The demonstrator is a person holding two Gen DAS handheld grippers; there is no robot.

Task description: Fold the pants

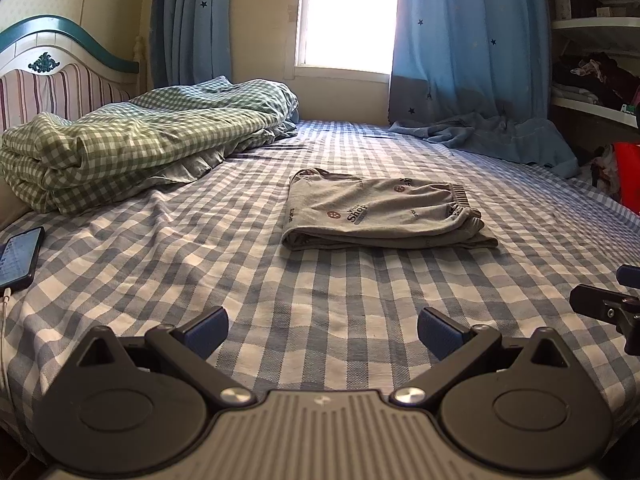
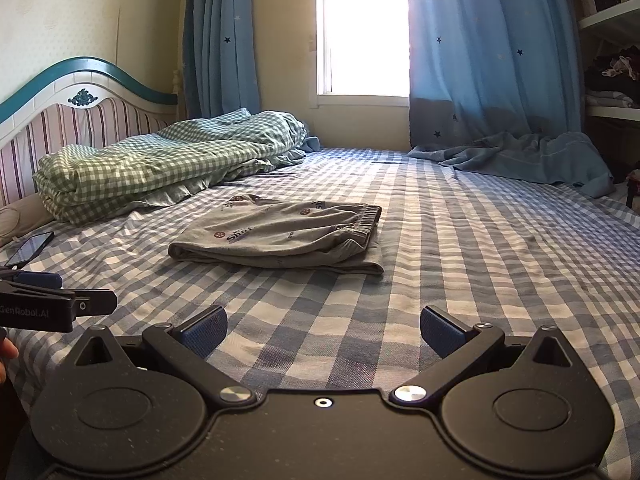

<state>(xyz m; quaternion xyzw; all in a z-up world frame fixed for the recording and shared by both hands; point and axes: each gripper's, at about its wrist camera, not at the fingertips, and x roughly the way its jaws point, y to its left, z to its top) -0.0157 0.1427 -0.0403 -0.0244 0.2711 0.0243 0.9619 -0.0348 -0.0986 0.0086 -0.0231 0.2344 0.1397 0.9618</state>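
Observation:
Grey printed pants [image 1: 380, 214] lie folded into a flat rectangle on the blue-checked bed sheet [image 1: 280, 288], waistband to the right. They also show in the right wrist view [image 2: 280, 240]. My left gripper [image 1: 323, 330] is open and empty, held low over the sheet well short of the pants. My right gripper [image 2: 323, 330] is open and empty too, also back from the pants. The right gripper's tip shows at the left view's right edge [image 1: 608, 308]; the left gripper's side shows at the right view's left edge [image 2: 56, 304].
A folded green-checked quilt [image 1: 132, 144] lies at the back left by the striped headboard [image 1: 48, 84]. A phone [image 1: 20, 258] with a cable lies at the left. A blue curtain [image 1: 492, 136] pools on the bed's far right. Shelves [image 1: 592, 64] stand at the right.

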